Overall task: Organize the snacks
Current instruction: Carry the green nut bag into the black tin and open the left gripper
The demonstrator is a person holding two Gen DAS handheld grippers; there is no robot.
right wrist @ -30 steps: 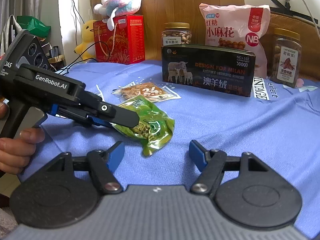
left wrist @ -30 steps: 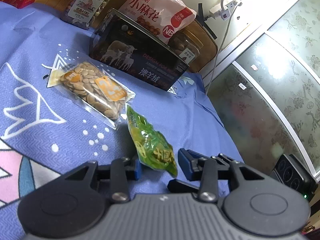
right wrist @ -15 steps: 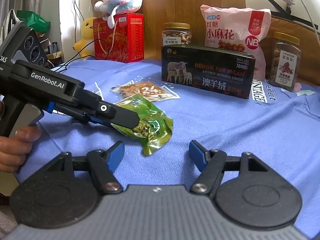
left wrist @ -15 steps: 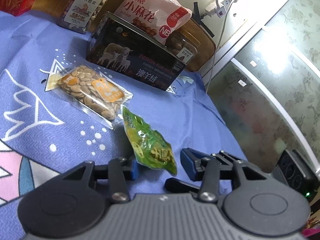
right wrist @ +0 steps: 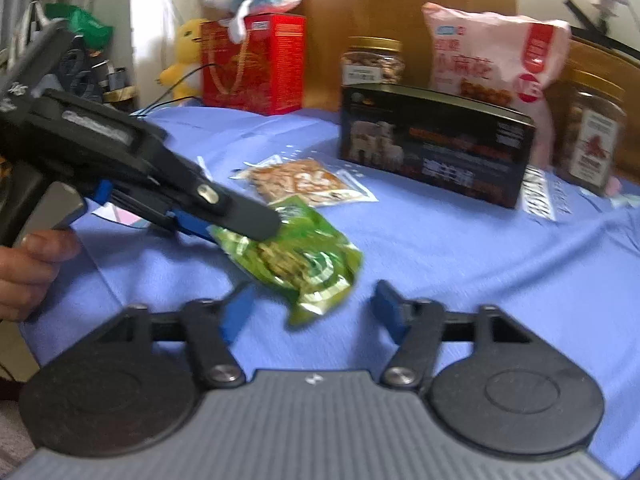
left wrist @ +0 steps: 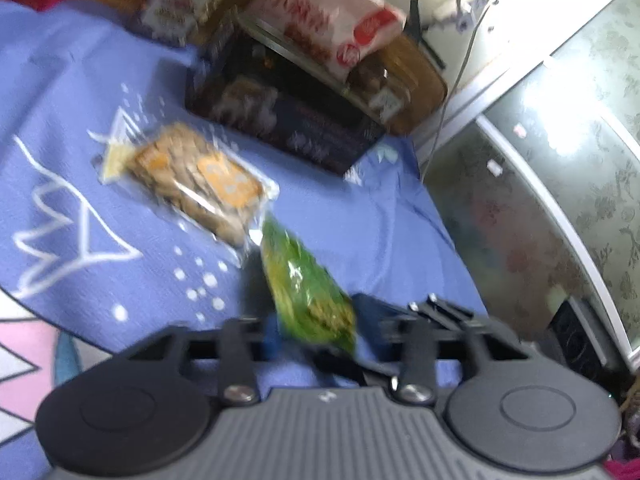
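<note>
My left gripper [right wrist: 240, 228] angles down, pinching the green snack bag [right wrist: 296, 256]; my right gripper [right wrist: 316, 312], tilted downward, is closing with the bag's end between its pads.

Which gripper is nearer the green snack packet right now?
Left. The left gripper is shut on one end of the green snack packet. The right gripper sits just short of the packet's near end, jaws closing, pads not touching it.
</note>
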